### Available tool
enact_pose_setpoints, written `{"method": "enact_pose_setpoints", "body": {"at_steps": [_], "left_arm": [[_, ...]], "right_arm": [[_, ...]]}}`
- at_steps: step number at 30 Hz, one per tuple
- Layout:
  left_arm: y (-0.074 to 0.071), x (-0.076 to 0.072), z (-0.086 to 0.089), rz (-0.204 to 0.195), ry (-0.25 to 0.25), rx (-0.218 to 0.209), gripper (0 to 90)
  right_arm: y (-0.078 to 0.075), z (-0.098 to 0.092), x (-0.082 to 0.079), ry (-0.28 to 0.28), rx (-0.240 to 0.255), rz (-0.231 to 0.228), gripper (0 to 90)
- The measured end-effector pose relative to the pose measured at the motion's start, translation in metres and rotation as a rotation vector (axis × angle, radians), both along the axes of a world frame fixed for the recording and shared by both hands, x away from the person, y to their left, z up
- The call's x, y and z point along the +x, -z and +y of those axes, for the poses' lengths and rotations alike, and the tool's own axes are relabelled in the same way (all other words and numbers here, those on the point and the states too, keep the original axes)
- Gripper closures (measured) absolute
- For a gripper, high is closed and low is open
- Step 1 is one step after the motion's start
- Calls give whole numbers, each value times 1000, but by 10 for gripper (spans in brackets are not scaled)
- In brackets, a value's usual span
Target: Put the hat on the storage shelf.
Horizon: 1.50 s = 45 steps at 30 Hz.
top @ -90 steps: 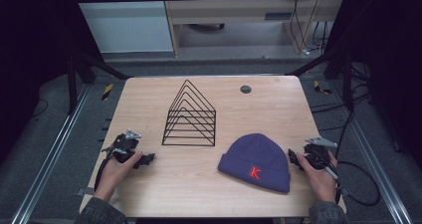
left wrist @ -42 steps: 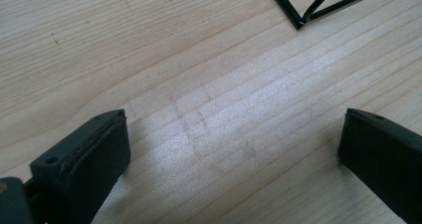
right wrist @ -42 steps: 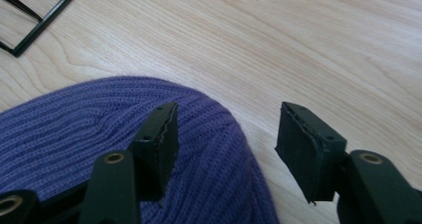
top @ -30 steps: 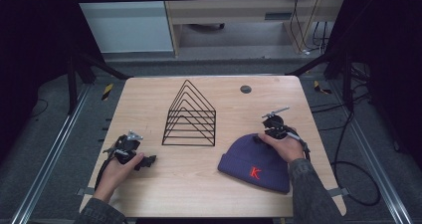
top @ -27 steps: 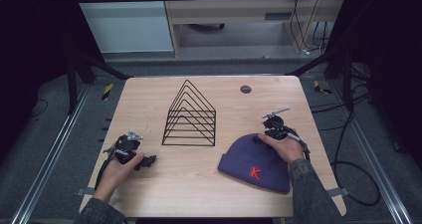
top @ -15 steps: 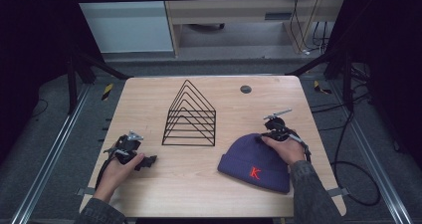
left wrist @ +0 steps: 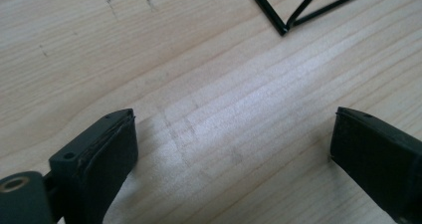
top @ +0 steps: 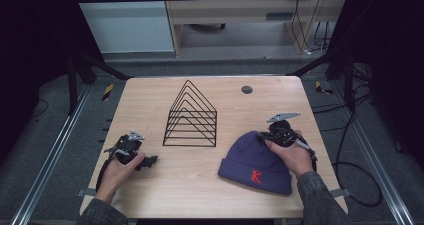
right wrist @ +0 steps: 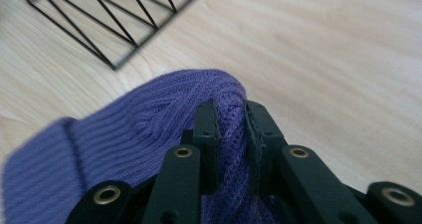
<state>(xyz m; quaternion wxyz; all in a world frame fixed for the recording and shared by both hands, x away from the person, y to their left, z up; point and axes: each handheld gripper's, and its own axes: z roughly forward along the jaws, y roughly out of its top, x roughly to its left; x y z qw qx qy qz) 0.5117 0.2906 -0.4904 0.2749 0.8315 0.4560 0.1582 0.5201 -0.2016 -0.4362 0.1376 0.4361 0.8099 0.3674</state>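
So the right gripper (right wrist: 231,119) has its jaws pinched nearly together on a fold of knit at the crown of the purple hat (top: 257,160), and you can see the fabric bunched up between them in the right gripper view. The hat lies flat near the front right corner of the table (top: 200,195), red K facing up, with its cuff toward the front edge. My guess is we're at the grab stage: the hat's caught but not lifted yet, and the next move needs a firm pull up without the knit slipping out of that thin pinch. Where it's meant to go, no idea. The black wire rack (top: 191,115) in the middle of the table seems a fair bet.

The left gripper (left wrist: 234,149) sits near the front left corner, jaws wide apart over bare wood, holding nothing.

Hard to tell how deep the bite on the hat goes, since the hand (top: 292,155) covers that spot from above. There's also a small dark round thing (top: 246,89) near the back edge that I can't identify.
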Motion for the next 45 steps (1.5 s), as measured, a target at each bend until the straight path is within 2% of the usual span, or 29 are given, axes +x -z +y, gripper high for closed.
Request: {"method": "enact_pose_setpoints", "body": {"at_steps": [2,6,12,13,14,16,19,23,27,28,32,33,35,37,38,39,41,42,43,44,45], "left_arm": [[-4,-2,1,-19,5,-16,37],[-10,-5,1,-59,15,-47,41],[-18,-9,-1,-118,12,-94,48],[-18,-9,-1,-118,12,-94,48],[-21,-12,0,-141,1,-99,48],[-23,-13,0,-153,-4,-109,48],[-28,-16,-1,-182,1,-136,48],[-31,-18,0,-197,4,-148,48],[-33,-18,3,-209,-2,-159,48],[-36,-19,5,-212,0,-176,48],[-43,-22,4,-229,15,-191,53],[-45,-23,3,-238,19,-197,54],[-54,-25,1,-251,19,-248,55],[-66,-25,-2,-272,17,-272,55],[-72,-25,-4,-278,26,-274,55],[-72,-25,-4,-278,26,-274,55],[-85,-26,-8,-297,42,-287,55],[-91,-26,-10,-304,52,-285,55],[-104,-25,-15,-310,73,-271,55],[-104,-25,-15,-310,73,-271,54],[-119,-24,-20,-321,97,-269,54]], "right_arm": [[-11,0,-9,-9,29,-29,777],[-28,1,-26,-50,46,-87,778],[-48,3,-44,-96,76,-137,781],[-48,3,-44,-96,76,-137,781],[-54,5,-50,-102,87,-150,783],[-60,7,-55,-114,102,-162,784],[-66,11,-59,-131,100,-182,784],[-74,14,-60,-148,102,-195,784],[-82,16,-56,-150,99,-203,784],[-84,16,-54,-149,104,-208,783],[-90,20,-49,-145,116,-217,783],[-93,21,-48,-145,119,-216,783],[-98,24,-46,-148,120,-226,783],[-104,27,-45,-150,120,-235,783],[-107,29,-44,-153,121,-239,783],[-107,29,-44,-153,121,-239,783],[-119,32,-41,-152,128,-251,783],[-119,32,-41,-152,128,-251,783],[-127,34,-40,-149,129,-263,783],[-127,34,-40,-149,129,-263,783],[-136,36,-38,-147,133,-277,783]]}}
